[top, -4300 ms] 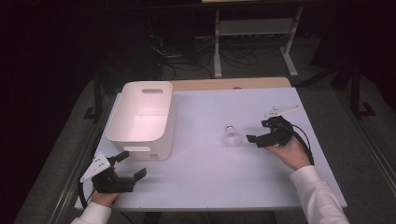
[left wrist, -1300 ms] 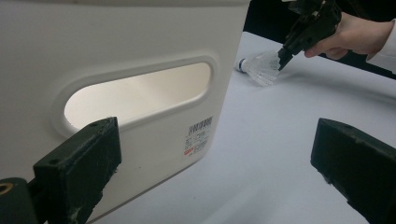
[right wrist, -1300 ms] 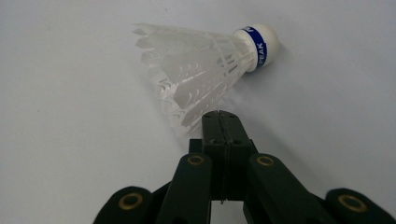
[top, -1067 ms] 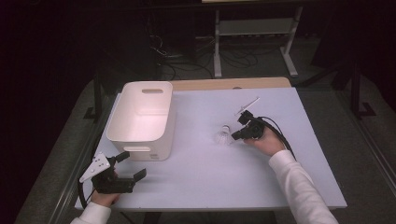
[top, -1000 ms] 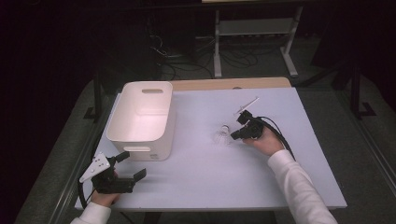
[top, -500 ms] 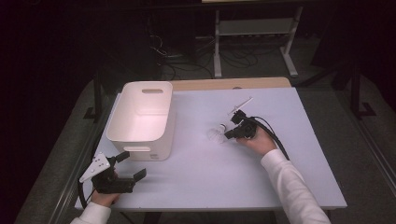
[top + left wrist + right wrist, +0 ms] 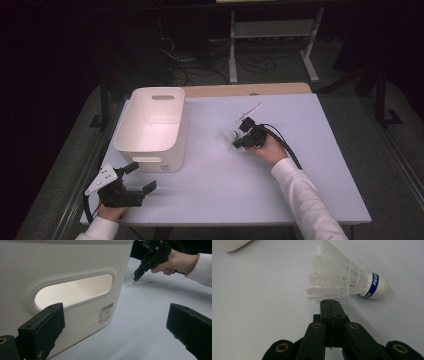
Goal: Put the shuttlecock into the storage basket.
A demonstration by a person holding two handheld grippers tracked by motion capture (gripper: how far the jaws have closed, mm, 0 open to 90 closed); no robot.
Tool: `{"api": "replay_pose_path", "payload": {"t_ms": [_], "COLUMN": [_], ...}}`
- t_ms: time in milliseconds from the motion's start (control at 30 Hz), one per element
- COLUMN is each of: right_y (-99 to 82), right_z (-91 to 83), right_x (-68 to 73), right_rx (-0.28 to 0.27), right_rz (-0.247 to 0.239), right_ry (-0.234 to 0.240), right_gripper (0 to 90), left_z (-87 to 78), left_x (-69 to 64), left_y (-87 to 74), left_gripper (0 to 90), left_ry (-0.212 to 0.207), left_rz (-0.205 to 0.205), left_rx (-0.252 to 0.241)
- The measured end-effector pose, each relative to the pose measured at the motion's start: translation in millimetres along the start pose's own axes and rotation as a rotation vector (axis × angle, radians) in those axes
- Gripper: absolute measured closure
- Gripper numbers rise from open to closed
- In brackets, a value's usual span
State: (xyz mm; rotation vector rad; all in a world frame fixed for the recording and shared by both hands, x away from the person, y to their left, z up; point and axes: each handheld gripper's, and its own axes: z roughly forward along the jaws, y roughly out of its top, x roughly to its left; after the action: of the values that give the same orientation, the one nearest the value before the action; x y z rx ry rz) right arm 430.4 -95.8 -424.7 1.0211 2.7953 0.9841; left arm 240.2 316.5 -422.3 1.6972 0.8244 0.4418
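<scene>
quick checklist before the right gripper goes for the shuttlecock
1. Right gripper jaws open enough to take the shuttlecock: not ok, they are pressed together with nothing between them.
2. Shuttlecock within reach of the right gripper: ok, it lies on its side on the table just ahead of the jaw tips.
3. Tips touching the feathers: cannot tell, they look very close.
4. White bin ready to receive: ok, it stands upright and what shows of its inside looks empty.
5. Left gripper out of the way: ok, it sits open at the bin's near end, holding nothing.
6. Path from shuttlecock to bin: ok, bare table between them.
</scene>
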Motion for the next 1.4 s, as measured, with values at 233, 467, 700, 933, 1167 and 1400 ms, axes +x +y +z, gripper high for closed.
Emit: {"api": "replay_pose_path", "payload": {"t_ms": [233, 467, 700, 933, 1167, 1400], "right_y": [7.6, 15.4, 24.2, 32.5, 41.8, 44.4], "right_z": [3.8, 7.3, 15.2, 17.5, 22.7, 26.1], "right_x": [1.4, 2.4, 2.6, 0.3, -3.5, -7.7], "right_rx": [-0.002, 0.0, 0.008, -0.007, -0.007, -0.008], "right_rz": [-0.008, -0.014, -0.02, -0.021, -0.01, -0.01], "right_ry": [0.005, 0.005, 0.003, 0.002, 0.004, -0.009], "right_gripper": [88.8, 88.8, 88.8, 88.8, 88.8, 88.8], "left_z": [0.5, 0.9, 1.2, 1.5, 0.9, 0.7], "left_x": [-0.2, 0.0, 0.1, 0.1, 0.2, 0.7], "left_y": [-0.2, -0.4, -0.5, -0.6, -0.2, -0.2], "left_gripper": [1.4, 1.4, 1.4, 1.4, 1.4, 1.4], "left_ry": [-0.001, -0.004, -0.007, -0.008, -0.007, -0.006], "left_rz": [-0.005, -0.003, -0.004, -0.006, -0.009, -0.009], "left_rx": [-0.003, 0.004, 0.005, 0.004, -0.001, -0.002]}}
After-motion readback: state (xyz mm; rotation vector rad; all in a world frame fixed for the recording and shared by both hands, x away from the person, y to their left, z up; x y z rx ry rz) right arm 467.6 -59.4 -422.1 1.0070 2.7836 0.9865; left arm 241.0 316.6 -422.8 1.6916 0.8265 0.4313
